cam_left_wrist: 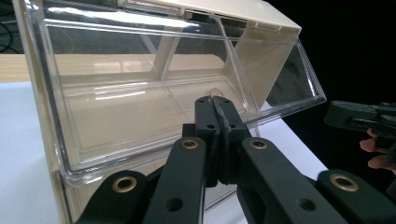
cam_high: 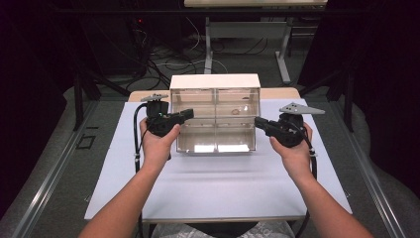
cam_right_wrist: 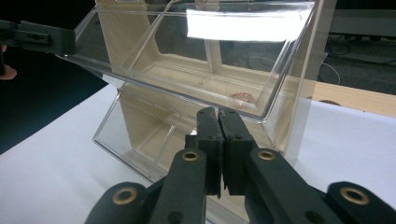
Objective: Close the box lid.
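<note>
Left gripper (cam_high: 184,115) poised just left of the clear-fronted bin cabinet (cam_high: 215,82), jaws pressed together, pinching nothing. Cabinet itself mid-table on the white sheet (cam_high: 218,183), bins tipped open. Right gripper (cam_high: 259,122) just right of it, likewise pressed together, probably for nudging bins.

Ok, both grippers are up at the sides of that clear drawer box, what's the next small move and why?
Probably bring both in against the side walls of the drawer box. The left gripper and right gripper flank it at mid height, jaws shut and holding nothing, tips pointing inward. Its clear bins are tilted open, and a small pinkish item lies in an upper bin, so steady the box first.
</note>
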{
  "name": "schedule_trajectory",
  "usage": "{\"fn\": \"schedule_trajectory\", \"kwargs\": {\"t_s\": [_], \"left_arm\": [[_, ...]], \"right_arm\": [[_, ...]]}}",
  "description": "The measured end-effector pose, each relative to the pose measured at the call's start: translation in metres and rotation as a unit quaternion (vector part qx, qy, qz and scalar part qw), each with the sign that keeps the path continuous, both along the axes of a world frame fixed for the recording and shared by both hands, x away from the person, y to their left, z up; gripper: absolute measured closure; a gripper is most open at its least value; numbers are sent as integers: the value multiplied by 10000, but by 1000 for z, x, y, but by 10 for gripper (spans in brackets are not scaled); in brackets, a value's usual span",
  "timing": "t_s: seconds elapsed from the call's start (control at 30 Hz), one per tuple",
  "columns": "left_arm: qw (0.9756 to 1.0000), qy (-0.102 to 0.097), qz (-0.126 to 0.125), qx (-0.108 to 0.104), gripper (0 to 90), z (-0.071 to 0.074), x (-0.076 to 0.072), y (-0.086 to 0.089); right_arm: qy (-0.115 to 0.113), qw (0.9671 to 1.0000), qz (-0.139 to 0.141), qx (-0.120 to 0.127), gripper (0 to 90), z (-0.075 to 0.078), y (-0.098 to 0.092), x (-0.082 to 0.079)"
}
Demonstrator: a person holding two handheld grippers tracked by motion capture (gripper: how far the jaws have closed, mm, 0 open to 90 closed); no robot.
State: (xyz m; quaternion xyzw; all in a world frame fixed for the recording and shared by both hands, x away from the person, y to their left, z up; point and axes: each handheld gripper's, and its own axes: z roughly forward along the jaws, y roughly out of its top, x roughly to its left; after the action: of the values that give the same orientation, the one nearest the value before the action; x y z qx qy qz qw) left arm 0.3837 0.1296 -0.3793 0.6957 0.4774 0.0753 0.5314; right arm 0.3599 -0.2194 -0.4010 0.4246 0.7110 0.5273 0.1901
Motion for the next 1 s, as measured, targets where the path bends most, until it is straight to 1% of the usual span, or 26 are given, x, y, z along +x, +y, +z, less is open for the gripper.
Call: {"fn": "schedule_trajectory", "kwargs": {"t_s": [0.03, 0.1, 0.13, 0.2, 0.27, 0.33, 0.4, 0.47, 0.63, 0.67, 0.7, 0.77, 0.87, 0.9, 0.93, 0.97, 1.0], "left_arm": [[10000, -17, 22, -1, 900, 0, -1, 0], [10000, -42, 41, -4, 900, 0, -2, 2], [10000, -43, 34, 37, 900, 0, -3, 3], [10000, -58, 47, 16, 900, 0, -4, 5], [9999, -77, 64, 54, 900, 0, -6, 7], [9999, -69, 59, 92, 897, -1, -7, 9], [9999, -66, 57, 128, 881, -1, -9, 11], [9998, -116, 72, 167, 869, -1, -11, 13], [9997, -157, 52, 205, 809, -1, -15, 20], [9996, -201, 38, 195, 794, -1, -16, 21], [9994, -248, 46, 225, 777, -1, -17, 23], [9994, -266, 40, 226, 739, -1, -19, 25], [9989, -362, 53, 299, 687, -2, -22, 30], [9988, -367, 62, 329, 672, -3, -23, 32], [9986, -378, 72, 358, 659, -3, -24, 34], [9984, -397, 87, 386, 646, -4, -25, 36], [9981, -425, 82, 445, 633, -4, -26, 39]], "right_arm": [[-17, 10000, -27, 10, 866, 0, 0, -1], [-29, 10000, 3, 12, 847, 1, -1, -3], [-20, 10000, -23, -3, 836, 1, -1, -4], [-26, 10000, -19, 9, 812, 1, -2, -6], [-61, 10000, -22, 6, 802, 1, -2, -7], [-53, 10000, 12, -30, 785, 2, -3, -8], [-55, 10000, 7, -13, 761, 3, -4, -10], [-55, 10000, -11, -18, 738, 4, -4, -12], [-67, 10000, 13, -32, 667, 6, -6, -15], [-83, 10000, 14, -13, 650, 6, -6, -15], [-38, 10000, 22, -50, 634, 6, -7, -17], [-1, 10000, 42, -89, 592, 6, -8, -18], [22, 9999, 25, -105, 530, 5, -8, -20], [0, 9999, 0, -101, 513, 4, -8, -21], [22, 9999, 17, -148, 494, 3, -9, -22], [26, 9999, -16, -122, 474, 2, -8, -23], [7, 9999, -25, -163, 456, 1, -9, -24]]}}
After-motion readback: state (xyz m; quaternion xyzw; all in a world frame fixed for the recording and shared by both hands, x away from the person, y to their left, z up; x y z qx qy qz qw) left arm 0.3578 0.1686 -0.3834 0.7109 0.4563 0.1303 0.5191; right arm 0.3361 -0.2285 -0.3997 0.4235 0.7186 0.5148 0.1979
